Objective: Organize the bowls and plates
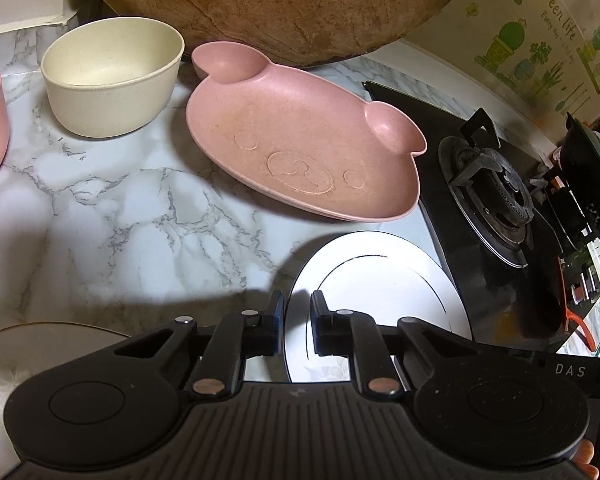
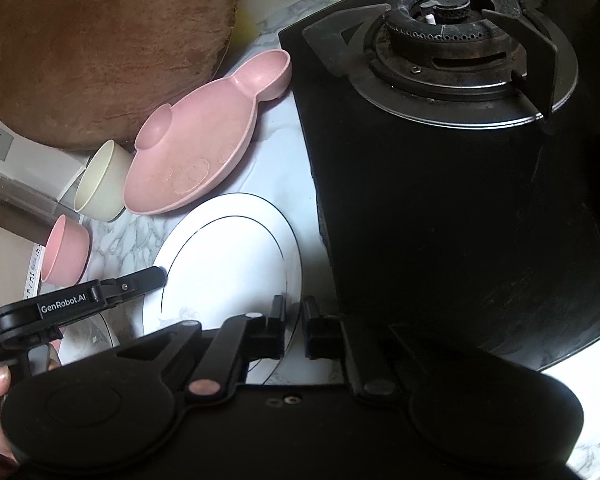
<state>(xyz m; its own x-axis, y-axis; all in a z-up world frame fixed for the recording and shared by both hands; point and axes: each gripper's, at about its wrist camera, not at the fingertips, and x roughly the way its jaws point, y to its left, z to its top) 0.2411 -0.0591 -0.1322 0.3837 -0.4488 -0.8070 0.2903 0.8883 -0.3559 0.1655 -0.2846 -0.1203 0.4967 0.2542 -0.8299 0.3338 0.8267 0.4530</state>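
Both claws had closed narrowly on opposite rims of the white plate (image 2: 228, 264): left claw (image 1: 298, 316) on one edge, right claw (image 2: 294, 320) on the other. Beyond them the pink bear plate (image 1: 300, 152), cream bowl (image 1: 112, 76) and pink bowl (image 2: 66, 250) lay unstacked, so sorting had apparently barely begun. Bare tabletop (image 1: 112, 208) offered room leftward; the stove (image 2: 440, 200) crowded the right.

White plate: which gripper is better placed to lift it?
Left, slightly. Both grippers pinch the rim of the white plate, but the left gripper works over the counter, while the right gripper sits beside the stove.
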